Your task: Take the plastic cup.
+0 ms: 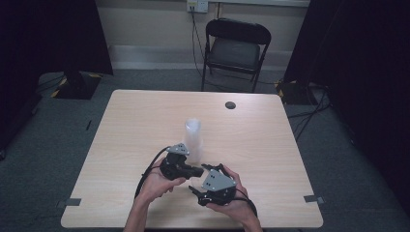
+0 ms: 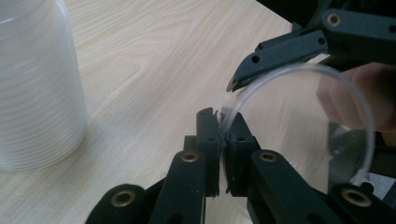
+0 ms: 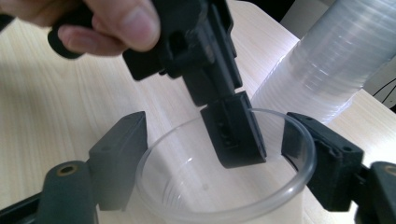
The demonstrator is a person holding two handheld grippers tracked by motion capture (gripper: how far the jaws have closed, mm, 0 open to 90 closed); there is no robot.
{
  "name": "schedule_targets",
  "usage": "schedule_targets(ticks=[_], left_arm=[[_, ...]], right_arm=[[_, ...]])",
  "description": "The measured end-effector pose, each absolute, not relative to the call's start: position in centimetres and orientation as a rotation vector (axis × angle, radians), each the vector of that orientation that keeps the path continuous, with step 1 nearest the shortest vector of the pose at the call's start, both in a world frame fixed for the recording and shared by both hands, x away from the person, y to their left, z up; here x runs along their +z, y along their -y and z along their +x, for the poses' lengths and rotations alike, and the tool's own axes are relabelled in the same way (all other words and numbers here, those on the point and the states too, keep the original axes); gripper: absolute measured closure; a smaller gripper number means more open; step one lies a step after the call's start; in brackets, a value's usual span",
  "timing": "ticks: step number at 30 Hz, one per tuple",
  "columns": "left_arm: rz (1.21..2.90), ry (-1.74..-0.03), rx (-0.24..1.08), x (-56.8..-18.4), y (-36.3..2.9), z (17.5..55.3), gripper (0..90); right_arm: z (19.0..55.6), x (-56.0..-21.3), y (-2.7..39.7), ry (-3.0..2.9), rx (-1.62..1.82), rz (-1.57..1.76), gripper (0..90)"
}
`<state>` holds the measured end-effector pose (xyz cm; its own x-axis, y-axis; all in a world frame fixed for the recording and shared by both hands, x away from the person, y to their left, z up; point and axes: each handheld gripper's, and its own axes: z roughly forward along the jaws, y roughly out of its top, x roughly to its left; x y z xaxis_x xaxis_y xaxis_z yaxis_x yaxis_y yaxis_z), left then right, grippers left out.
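Observation:
A single clear plastic cup [image 3: 205,191] sits between my two grippers near the table's front edge. My left gripper [image 2: 223,126] is shut on the cup's rim [image 2: 299,70], one jaw inside and one outside. My right gripper [image 3: 217,149] has its two jaws on opposite sides of the cup, and both pads touch its wall just below the rim. In the high view the left gripper [image 1: 197,170] and the right gripper [image 1: 200,180] meet in front of a tall stack of clear cups [image 1: 192,137], which stands upright on the table.
The light wooden table [image 1: 145,121] has a dark round cable hole [image 1: 230,105] at its far right. A black folding chair [image 1: 237,46] stands beyond the far edge. The cup stack [image 2: 37,88] is close beside the left gripper.

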<state>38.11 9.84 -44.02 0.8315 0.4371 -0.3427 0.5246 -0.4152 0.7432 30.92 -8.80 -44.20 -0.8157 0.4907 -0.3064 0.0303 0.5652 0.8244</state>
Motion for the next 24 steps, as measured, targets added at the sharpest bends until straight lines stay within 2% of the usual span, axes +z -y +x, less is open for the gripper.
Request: schedule_targets(ticks=[5, 12, 20, 24], left_arm=[[2.044, -0.722, -0.125, -43.86, -10.27, 38.25, 87.1], [2.03, -0.731, -0.142, -43.69, -10.63, 38.28, 87.1], [2.058, -0.734, -0.142, -43.92, -10.22, 38.2, 87.0], [2.058, -0.73, -0.138, -43.9, -10.19, 38.12, 86.2]], right_arm=[[31.05, -44.6, 8.9, -2.295, 1.168, 0.42, 15.9], [31.03, -44.84, 8.77, -2.294, 1.124, 0.405, 15.7], [31.12, -45.14, 8.61, -2.292, 1.077, 0.392, 25.3], [30.91, -44.94, 8.61, -2.273, 1.093, 0.377, 26.5]])
